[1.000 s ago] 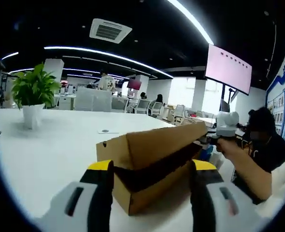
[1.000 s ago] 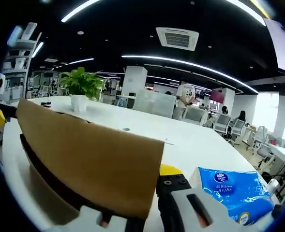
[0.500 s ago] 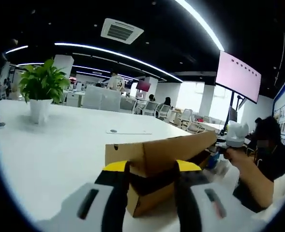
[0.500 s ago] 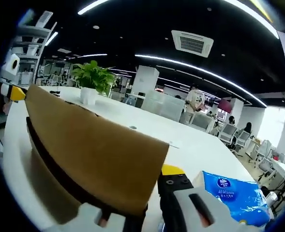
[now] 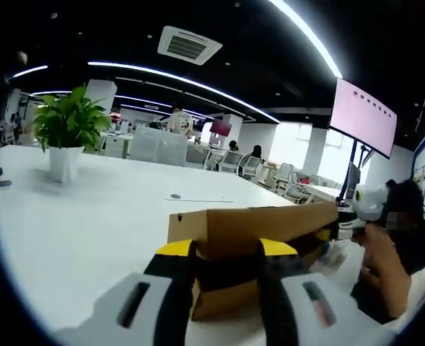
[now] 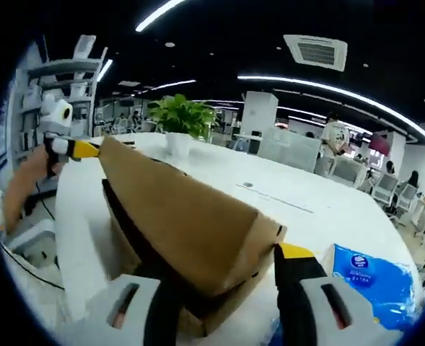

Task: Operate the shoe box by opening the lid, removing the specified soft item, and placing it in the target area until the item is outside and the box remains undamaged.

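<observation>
Left gripper (image 5: 225, 254): clenched on the near end of brown cardboard shoe box (image 5: 270, 238). Right gripper (image 6: 223, 277): grasping the box's opposite end; blue soft tissue pack (image 6: 367, 277) just right, on white desk (image 5: 75, 216).

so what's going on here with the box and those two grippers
A person holds a gripper in each hand, one at each end of a cardboard shoe box on a white table. The left gripper has its jaws around the near end of the box. The right gripper sits at the other end, its jaws astride the raised lid, which is partly open. A blue tissue pack lies on the table beside the box. What is inside the box can't be seen.
</observation>
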